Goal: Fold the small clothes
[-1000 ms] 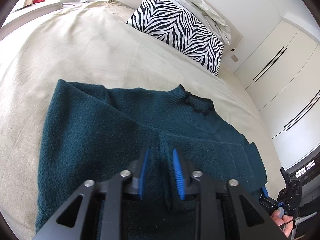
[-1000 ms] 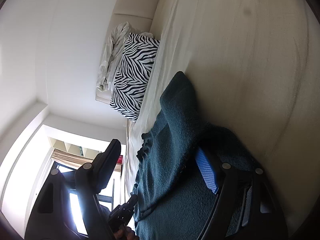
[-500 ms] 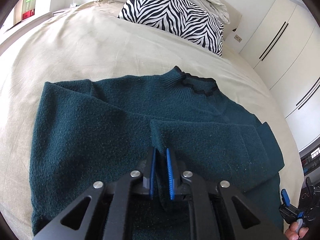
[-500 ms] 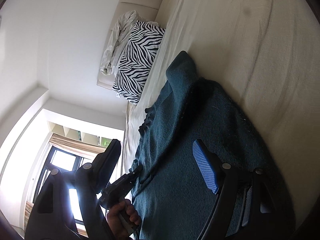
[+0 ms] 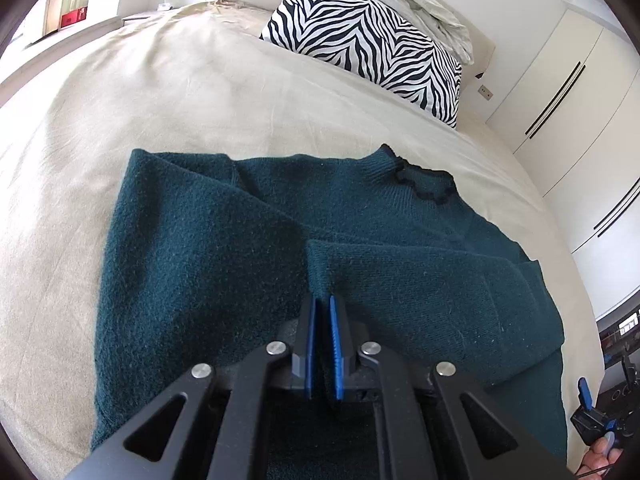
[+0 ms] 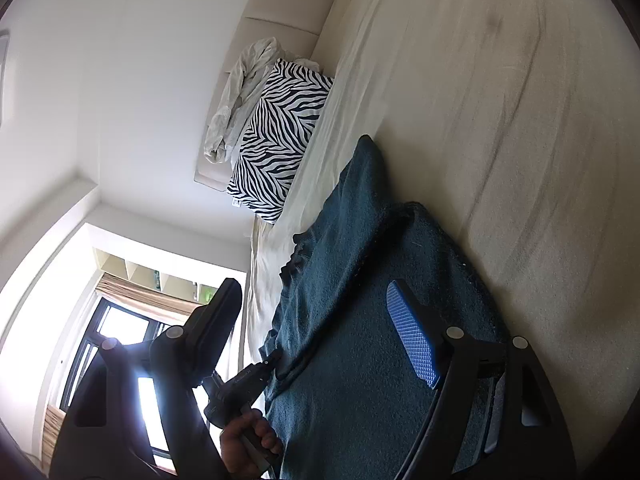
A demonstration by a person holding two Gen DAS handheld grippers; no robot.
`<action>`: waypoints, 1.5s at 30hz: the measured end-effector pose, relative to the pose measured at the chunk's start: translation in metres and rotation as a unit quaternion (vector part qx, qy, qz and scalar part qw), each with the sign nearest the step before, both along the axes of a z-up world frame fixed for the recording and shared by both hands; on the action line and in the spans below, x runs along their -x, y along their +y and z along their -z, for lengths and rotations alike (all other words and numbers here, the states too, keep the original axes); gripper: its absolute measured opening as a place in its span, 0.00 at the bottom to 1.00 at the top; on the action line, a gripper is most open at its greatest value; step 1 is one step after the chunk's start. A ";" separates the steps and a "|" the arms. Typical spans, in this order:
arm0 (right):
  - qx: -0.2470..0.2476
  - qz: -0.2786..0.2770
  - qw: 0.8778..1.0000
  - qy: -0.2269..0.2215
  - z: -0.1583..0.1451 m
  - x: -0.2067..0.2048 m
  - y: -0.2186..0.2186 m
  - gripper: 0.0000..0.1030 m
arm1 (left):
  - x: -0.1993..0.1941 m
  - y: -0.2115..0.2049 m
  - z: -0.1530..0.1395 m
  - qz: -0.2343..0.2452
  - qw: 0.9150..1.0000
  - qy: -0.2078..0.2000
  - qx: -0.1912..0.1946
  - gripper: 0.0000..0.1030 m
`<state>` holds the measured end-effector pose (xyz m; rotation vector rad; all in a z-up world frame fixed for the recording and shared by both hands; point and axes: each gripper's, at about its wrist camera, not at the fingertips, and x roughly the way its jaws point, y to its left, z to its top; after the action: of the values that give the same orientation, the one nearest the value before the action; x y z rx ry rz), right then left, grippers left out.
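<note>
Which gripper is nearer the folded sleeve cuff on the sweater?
Left. The left gripper is shut on the sleeve cuff, its fingers pinching the knit. The right gripper hangs open off the sweater's far side, apart from the cuff.

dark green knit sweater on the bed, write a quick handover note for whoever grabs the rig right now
Left gripper: shut on the cuff of a folded-in sleeve.
Right gripper: open, holding nothing, above the sweater's side.
Dark green knit sweater: flat on the beige bedsheet, collar toward the zebra-striped pillow.
Done: both sleeves lie across the body.
Left: fold the body and tidy it.
</note>
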<state>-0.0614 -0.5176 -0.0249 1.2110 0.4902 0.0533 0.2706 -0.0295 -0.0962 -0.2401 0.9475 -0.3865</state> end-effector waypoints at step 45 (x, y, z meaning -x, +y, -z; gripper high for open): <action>-0.003 -0.125 0.990 0.064 0.037 -0.224 -0.069 0.74 | 0.009 0.035 0.025 -0.053 0.993 -0.026 0.106 0.06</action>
<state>0.1623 -0.5864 -0.0614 1.1590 0.7540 0.1915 0.2615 0.0058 -0.1212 -0.4702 0.8386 -0.3946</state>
